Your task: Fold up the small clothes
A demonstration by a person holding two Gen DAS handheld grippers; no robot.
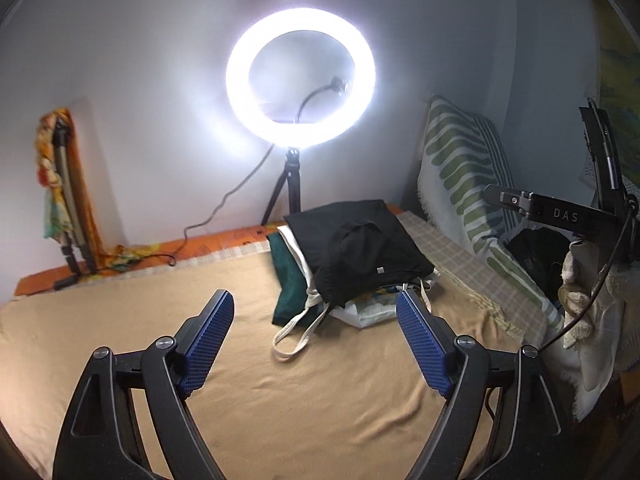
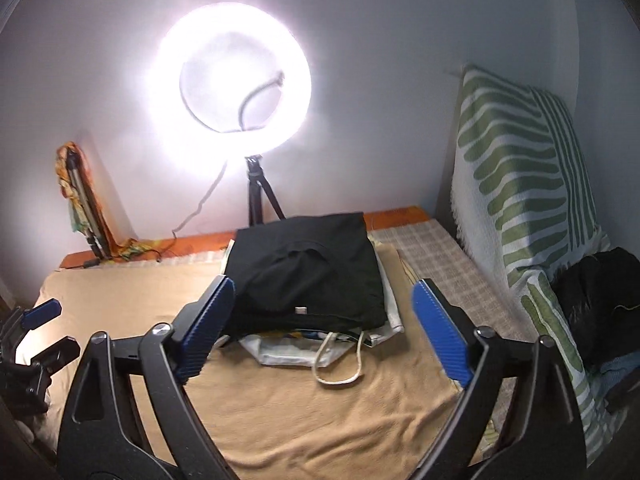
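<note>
A folded black garment [image 1: 356,246] lies on top of a pile on the tan blanket [image 1: 280,400], over a dark green cloth [image 1: 290,284] and a white cloth bag with loop handles [image 1: 296,332]. The pile also shows in the right wrist view, with the black garment [image 2: 308,276] uppermost and the bag handles [image 2: 340,364] in front. My left gripper [image 1: 314,304] is open and empty, short of the pile. My right gripper [image 2: 324,292] is open and empty, its fingers on either side of the pile's near edge. The right gripper's body shows at the left wrist view's right edge [image 1: 560,212].
A lit ring light on a tripod [image 1: 300,76] stands behind the bed. A green-striped pillow [image 1: 468,184] leans against the right wall with dark clothing [image 2: 600,296] beside it. A folded stand with orange cloth [image 1: 64,184] leans at the far left.
</note>
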